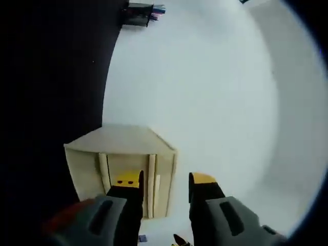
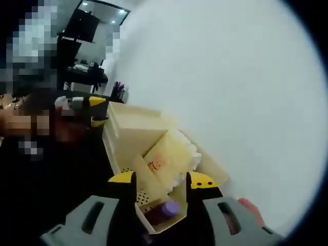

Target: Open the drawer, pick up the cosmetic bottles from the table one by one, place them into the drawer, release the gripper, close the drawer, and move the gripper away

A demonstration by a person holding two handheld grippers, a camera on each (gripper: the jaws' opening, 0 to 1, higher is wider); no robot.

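In the left gripper view the left claw (image 1: 165,187) stands wide, its two yellow-tipped jaws apart with nothing between them. Just beyond its jaws sits a cream drawer unit (image 1: 125,159) on the white table (image 1: 205,87); its front panel faces the camera and its flat top is bare. Far off, at the table's edge, a dark holder with pens (image 1: 141,14) stands against the black background.

In the right gripper view the right claw (image 2: 161,184) also stands wide, holding nothing. Between and just below its jaws lies the open drawer (image 2: 166,218), pulled out of the cream unit, and inside it rests a cosmetic bottle with a purple cap (image 2: 165,209). Behind the drawer, in the unit's open upper compartments, is a pale yellow packet with an orange mark (image 2: 163,160). Farther back, beside the unit's far end, the left claw shows with its yellow tips parted
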